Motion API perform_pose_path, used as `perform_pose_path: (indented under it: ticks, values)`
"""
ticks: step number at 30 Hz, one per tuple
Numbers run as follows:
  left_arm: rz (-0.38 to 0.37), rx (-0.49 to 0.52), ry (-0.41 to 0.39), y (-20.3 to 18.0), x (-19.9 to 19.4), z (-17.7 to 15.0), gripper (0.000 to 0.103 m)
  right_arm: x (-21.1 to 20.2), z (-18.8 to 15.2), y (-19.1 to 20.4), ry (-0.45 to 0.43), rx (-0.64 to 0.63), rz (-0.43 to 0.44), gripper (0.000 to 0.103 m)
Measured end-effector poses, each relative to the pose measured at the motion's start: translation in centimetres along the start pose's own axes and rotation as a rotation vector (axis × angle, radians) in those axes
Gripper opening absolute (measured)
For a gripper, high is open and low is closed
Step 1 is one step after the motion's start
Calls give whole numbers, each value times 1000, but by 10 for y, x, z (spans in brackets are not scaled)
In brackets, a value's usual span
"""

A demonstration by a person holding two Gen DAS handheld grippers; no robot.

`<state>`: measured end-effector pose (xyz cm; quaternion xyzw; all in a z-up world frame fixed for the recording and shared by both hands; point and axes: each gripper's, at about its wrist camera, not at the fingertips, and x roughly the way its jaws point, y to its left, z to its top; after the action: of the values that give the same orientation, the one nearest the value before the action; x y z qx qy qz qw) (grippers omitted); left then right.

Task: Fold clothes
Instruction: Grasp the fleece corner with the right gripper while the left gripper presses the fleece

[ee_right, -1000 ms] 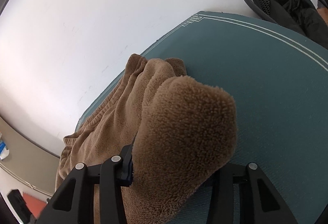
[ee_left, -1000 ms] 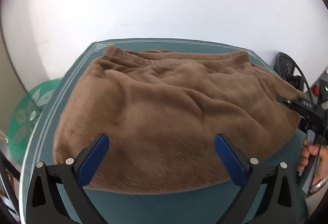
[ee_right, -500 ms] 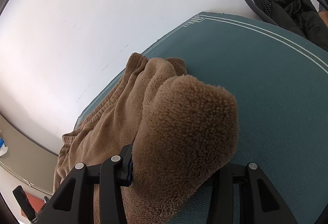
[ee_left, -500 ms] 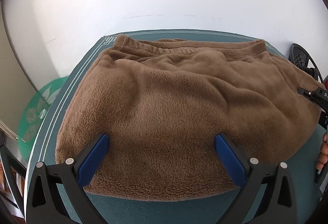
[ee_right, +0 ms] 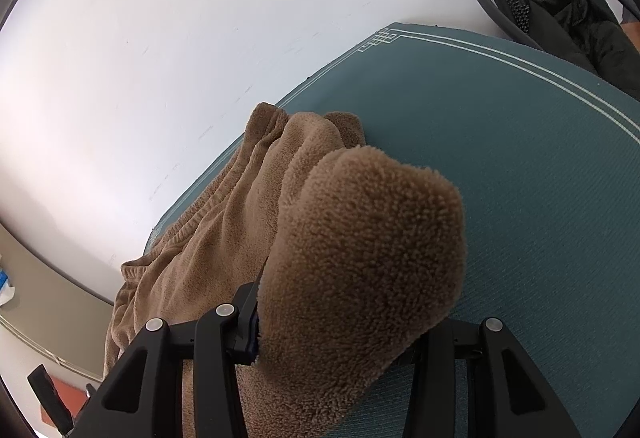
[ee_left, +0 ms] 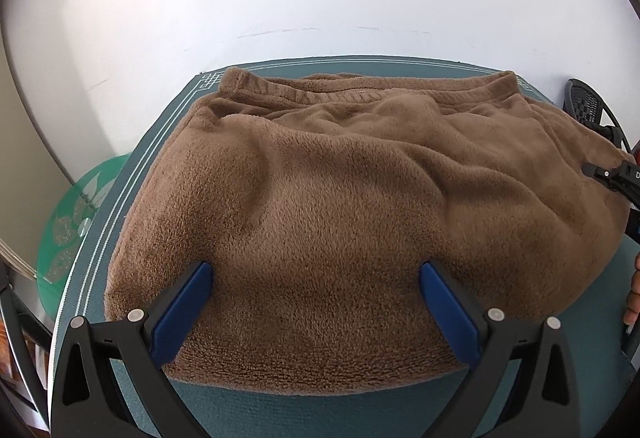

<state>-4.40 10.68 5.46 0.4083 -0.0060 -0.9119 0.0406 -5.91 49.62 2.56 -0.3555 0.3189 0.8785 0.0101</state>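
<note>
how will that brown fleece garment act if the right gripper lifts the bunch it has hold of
The brown fleece garment would probably sag: it already drapes in soft wrinkles over the teal mat. The thick wad in the right gripper bulges past the jaws, so it looks bulky yet compressible. Its fuzzy pile should resist slipping, though the trailing part may drag along the mat.

left wrist: looks down over brown fleece garment (ee_left: 340,222), wall behind
right wrist: very near same garment (ee_right: 360,258)
shared: teal mat (ee_left: 132,177)
</note>
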Motion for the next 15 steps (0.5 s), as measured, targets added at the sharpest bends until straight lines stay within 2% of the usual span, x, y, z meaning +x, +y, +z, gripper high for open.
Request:
perform_pose_path:
  ticks: [7,11,15]
  values:
    - [-5,5,-3,1,0,-1,103,-19,9,-8,-5,-9,-15,46]
    - [-10,2,-3,1,-1,-1,103,-2,2,12,-7,-11,-24,45]
    - [-40,-26,2,7,-4,0,103,-9,5,21,-15,-2,-16,38]
